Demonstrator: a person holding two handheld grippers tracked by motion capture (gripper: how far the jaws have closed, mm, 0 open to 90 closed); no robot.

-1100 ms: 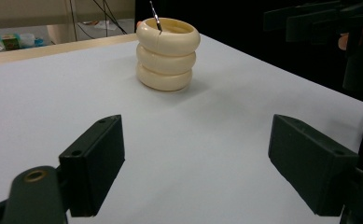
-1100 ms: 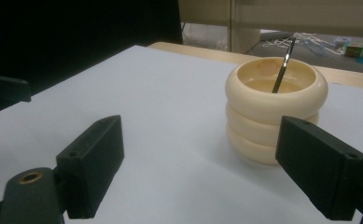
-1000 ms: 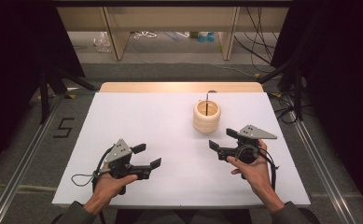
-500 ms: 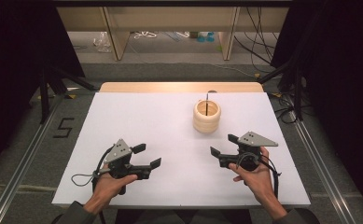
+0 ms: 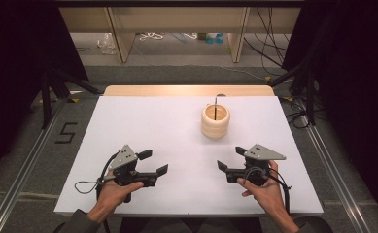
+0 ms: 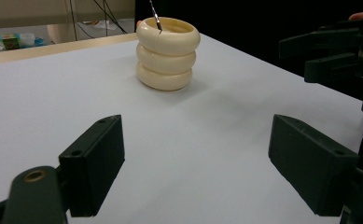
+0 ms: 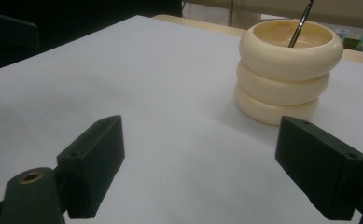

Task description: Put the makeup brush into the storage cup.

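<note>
We are holding the left gripper (image 5: 151,162) near the bench's (image 5: 167,131) front edge, jaws released — the cream ribbed holder (image 5: 215,121) with its thin rod (image 5: 215,105) is standing farther back — our right gripper (image 5: 230,159) is hovering likewise, jaws released, empty.

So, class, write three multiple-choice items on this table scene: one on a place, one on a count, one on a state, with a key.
1. Where does the cream holder stand on the white table?
A. toward the far edge
B. between the two grippers
C. at the near left corner

2. How many stacked rings form the holder?
A. one
B. three
C. five

3. How is the left gripper?
A. shut on the holder
C. shut and empty
B. open and empty

Key: 1 A, it stands beyond both grippers; 2 B, three bulges show; 3 B, its jaws stand apart over bare table.
</note>
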